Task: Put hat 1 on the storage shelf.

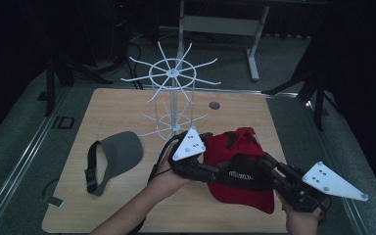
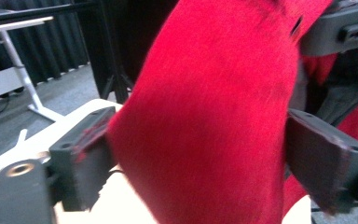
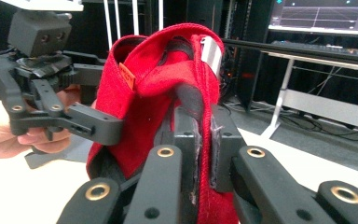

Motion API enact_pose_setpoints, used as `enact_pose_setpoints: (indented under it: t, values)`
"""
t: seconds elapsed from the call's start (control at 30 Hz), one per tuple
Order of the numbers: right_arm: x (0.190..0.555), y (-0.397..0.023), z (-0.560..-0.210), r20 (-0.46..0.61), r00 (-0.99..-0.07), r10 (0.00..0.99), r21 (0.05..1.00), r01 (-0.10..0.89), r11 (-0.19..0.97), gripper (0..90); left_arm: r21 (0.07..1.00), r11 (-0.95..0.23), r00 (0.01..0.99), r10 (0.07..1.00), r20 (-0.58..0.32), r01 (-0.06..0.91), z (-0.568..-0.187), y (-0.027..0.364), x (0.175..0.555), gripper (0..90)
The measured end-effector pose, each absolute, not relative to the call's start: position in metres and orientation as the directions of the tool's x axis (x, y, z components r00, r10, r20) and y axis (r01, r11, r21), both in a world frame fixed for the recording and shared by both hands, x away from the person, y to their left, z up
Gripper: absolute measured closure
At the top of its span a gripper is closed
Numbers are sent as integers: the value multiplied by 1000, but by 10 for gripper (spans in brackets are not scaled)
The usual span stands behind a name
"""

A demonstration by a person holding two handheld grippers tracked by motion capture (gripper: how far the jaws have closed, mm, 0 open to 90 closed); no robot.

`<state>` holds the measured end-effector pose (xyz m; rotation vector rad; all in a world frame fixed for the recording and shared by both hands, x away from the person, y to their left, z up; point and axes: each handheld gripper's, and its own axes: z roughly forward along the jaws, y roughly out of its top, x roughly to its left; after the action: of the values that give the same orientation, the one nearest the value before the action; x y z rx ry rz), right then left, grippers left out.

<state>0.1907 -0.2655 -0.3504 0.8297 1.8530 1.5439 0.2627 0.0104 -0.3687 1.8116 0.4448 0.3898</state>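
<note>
A red cap (image 1: pixel 242 147) with a black inner band hangs above the table's front right, held between both grippers. My left gripper (image 1: pixel 214 171) comes in from the left and is shut on the cap's side. In the left gripper view the red cloth (image 2: pixel 214 116) spans the whole gap between the two wide-set jaws (image 2: pixel 205 158). My right gripper (image 1: pixel 268 165) reaches in from the right. Its jaws (image 3: pixel 200 135) are pinched shut on the cap's rim and black band, below the cap's crown (image 3: pixel 140 102). One finger (image 3: pixel 95 125) of the left gripper presses on the cap's far side.
A white wire hat rack (image 1: pixel 174 88) with radiating hooks stands at the back middle of the wooden table (image 1: pixel 127 105). A grey visor (image 1: pixel 115 156) lies at the left. A round grommet (image 1: pixel 214 105) sits behind the cap. Dark stands and a desk frame lie beyond the table.
</note>
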Motion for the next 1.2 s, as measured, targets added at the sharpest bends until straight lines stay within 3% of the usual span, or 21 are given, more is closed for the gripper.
enact_pose_setpoints:
  t: [0.17, 0.2, 0.23, 0.3, 0.37, 0.4, 0.5, 0.57, 0.7, 0.9, 1.2]
  values:
    - [191, -262, -351, -48, -640, 767, 986, 93, 139, 836, 956, -278, 867, 495, 57, 95, -366, 5, 261, 208]
    - [191, -262, -351, -45, -643, 765, 986, 93, 136, 836, 954, -286, 866, 497, 62, 95, -366, 5, 261, 269]
    - [191, -262, -351, -45, -643, 765, 986, 93, 136, 836, 951, -293, 867, 494, 66, 95, -366, 5, 261, 269]
    - [191, -262, -352, -43, -645, 763, 986, 94, 135, 836, 947, -307, 862, 502, 73, 99, -366, 3, 260, 416]
    - [191, -261, -352, -45, -645, 762, 986, 93, 136, 836, 946, -310, 859, 505, 78, 96, -367, 1, 259, 508]
    - [191, -261, -352, -45, -645, 762, 986, 93, 136, 836, 945, -312, 854, 515, 81, 98, -367, 0, 258, 508]
    - [190, -261, -352, -44, -646, 762, 987, 91, 134, 836, 943, -314, 849, 524, 76, 109, -366, -3, 258, 657]
    - [190, -262, -352, -43, -647, 762, 987, 91, 132, 836, 944, -308, 846, 529, 67, 118, -364, -4, 259, 692]
    - [190, -262, -352, -41, -650, 759, 987, 93, 132, 836, 945, -302, 842, 536, 59, 126, -362, -3, 260, 844]
    - [189, -262, -353, -41, -654, 756, 986, 94, 135, 834, 938, -335, 828, 549, 117, 90, -361, -6, 257, 873]
    - [188, -267, -359, -15, -653, 758, 987, 112, 116, 817, 933, -348, 834, 539, 117, 94, -358, -7, 257, 878]
